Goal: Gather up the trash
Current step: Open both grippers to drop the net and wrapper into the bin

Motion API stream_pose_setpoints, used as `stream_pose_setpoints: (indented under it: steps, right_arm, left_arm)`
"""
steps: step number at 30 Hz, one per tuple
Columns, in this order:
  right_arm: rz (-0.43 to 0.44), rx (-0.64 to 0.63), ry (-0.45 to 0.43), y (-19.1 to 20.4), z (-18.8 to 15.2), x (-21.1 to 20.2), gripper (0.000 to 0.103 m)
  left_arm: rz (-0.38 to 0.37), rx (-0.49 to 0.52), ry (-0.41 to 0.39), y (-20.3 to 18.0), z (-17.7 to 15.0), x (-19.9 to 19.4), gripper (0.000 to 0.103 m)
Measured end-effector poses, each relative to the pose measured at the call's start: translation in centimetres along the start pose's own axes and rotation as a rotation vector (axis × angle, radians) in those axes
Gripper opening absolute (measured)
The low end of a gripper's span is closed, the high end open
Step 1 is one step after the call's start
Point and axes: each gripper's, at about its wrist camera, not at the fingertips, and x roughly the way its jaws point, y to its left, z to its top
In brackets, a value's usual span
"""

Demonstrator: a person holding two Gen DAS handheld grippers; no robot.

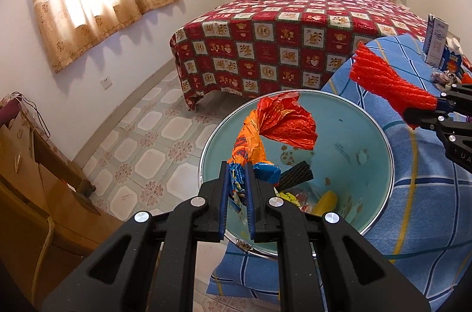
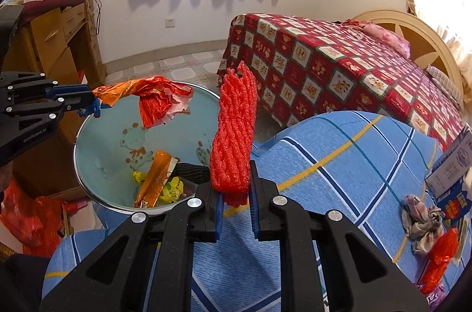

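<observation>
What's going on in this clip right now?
A person is clearing trash with a claw in each hand. The left claw is shut on a crumpled orange-red wrapper, holding it over the light-blue bin, which already has scraps in it. The right claw is shut on a red foam net sleeve beside the bin. More litter lies on the blue checked cloth.

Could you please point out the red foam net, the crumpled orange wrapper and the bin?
red foam net [image 2: 233,135]: right wrist view, its middle.
orange wrapper [image 1: 283,120]: left wrist view, crumpled red end.
bin [image 1: 354,141]: left wrist view, inner wall.
</observation>
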Motion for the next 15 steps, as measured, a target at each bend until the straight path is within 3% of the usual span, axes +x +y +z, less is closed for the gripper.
stream_pose_setpoints:
  steps: [15]
  right_arm:
    - [0.016,-0.019,-0.003,0.77,0.31,0.06,0.015]
  left_arm:
    - [-0.007,-0.006,0.001,0.03,0.02,-0.04,0.01]
